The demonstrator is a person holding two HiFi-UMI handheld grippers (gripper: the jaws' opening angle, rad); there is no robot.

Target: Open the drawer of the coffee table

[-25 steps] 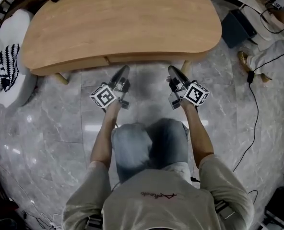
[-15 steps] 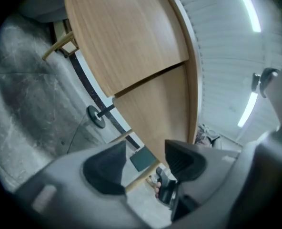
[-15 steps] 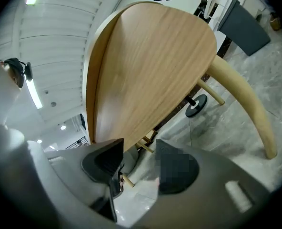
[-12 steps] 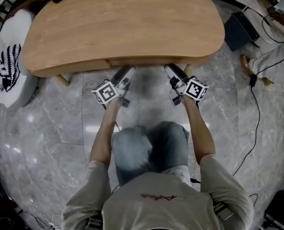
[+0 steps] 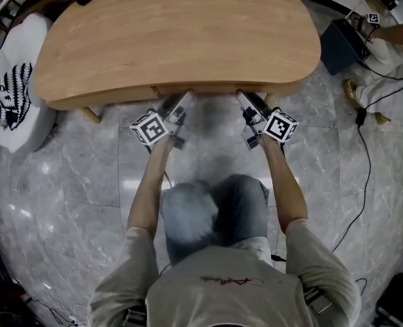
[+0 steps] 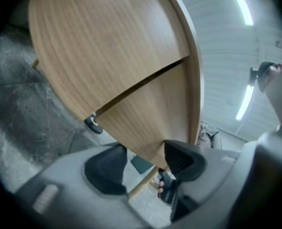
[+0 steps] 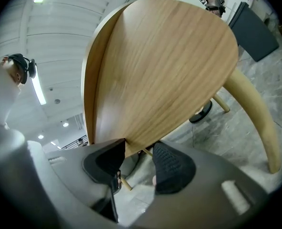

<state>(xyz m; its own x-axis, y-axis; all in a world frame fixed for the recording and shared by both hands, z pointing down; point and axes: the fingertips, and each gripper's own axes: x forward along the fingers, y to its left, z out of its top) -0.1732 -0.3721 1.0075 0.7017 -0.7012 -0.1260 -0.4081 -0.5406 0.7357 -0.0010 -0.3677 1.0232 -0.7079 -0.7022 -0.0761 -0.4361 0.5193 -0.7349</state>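
Wooden drawer (image 6: 150, 113): closed, lower edge between both grippers' jaws | left gripper (image 5: 182, 99), right gripper (image 5: 246, 99): spread, just narrowing, not pinching | stiff, smooth, likely heavy-sliding; take underside lip

Person wears an olive-grey T-shirt (image 5: 222, 288) with short sleeves and 1 small line of reddish script print on the front. Blue jeans (image 5: 212, 210). A dark strap fitting (image 5: 314, 298) near each shoulder.
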